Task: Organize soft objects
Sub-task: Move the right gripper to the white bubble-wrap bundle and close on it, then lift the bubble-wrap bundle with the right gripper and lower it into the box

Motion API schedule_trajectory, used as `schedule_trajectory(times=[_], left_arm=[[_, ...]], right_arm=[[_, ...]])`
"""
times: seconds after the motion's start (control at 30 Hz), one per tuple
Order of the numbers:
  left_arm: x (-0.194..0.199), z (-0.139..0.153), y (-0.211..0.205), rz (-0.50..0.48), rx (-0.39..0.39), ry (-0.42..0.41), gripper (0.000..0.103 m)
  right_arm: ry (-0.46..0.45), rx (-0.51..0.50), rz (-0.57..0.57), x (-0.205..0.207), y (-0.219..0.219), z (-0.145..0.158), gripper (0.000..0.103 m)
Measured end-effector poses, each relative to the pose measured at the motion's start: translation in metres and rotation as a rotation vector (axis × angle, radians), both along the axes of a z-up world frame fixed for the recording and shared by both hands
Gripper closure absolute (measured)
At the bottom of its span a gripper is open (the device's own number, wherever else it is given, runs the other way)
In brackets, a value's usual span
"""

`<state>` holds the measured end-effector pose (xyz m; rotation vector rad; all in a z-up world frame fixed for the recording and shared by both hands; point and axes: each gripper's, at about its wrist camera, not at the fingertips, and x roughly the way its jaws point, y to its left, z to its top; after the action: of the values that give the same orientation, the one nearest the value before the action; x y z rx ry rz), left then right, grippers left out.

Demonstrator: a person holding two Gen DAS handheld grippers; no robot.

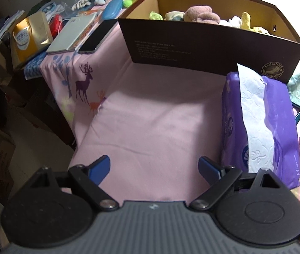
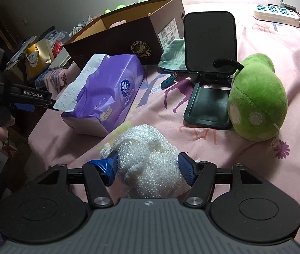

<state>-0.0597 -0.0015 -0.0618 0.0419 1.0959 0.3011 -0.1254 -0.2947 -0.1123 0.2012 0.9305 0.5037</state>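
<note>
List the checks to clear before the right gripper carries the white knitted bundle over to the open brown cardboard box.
1. Right gripper pads on both sides of the white knitted bundle: ok.
2. Grip firm enough to lift: cannot tell.
3. Open brown cardboard box has room among the plush toys: ok.
4. Purple tissue pack lies between bundle and box, so lift above it: not ok for a low path.
5. Left gripper open, empty, over bare pink sheet: ok.
6. Green plush toy apart from the bundle: ok.

The left gripper (image 1: 155,169) hangs with its jaws spread wide, nothing between them. The right gripper (image 2: 148,166) is closed on a white knitted bundle (image 2: 150,165), pads pressing both sides.
</note>
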Motion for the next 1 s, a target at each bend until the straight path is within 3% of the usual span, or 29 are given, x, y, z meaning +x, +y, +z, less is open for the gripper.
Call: schedule_trajectory(times=[0.2,0.47,0.6,0.7,0.83,1.0], left_arm=[[0.000,-0.001,-0.002,-0.004,0.003,0.008,0.010],[-0.001,0.004,-0.001,-0.013,-0.004,-0.009,0.010],[0.000,0.005,0.006,-0.017,-0.017,-0.015,0.010],[0.006,0.006,0.012,-0.032,-0.031,-0.021,0.010],[0.019,0.007,0.023,-0.063,-0.050,-0.026,0.010],[0.032,0.008,0.038,-0.111,-0.067,-0.029,0.010]], right_arm=[[-0.006,0.016,0.021,-0.001,-0.002,-0.003,0.057],[-0.001,0.082,-0.020,-0.007,-0.014,0.000,0.075],[0.060,0.178,-0.111,-0.004,-0.031,0.002,0.078],[0.081,0.314,-0.171,-0.004,-0.045,0.012,0.079],[0.053,0.469,-0.222,0.008,-0.046,0.041,0.079],[-0.035,0.543,-0.228,0.049,-0.023,0.084,0.079]])
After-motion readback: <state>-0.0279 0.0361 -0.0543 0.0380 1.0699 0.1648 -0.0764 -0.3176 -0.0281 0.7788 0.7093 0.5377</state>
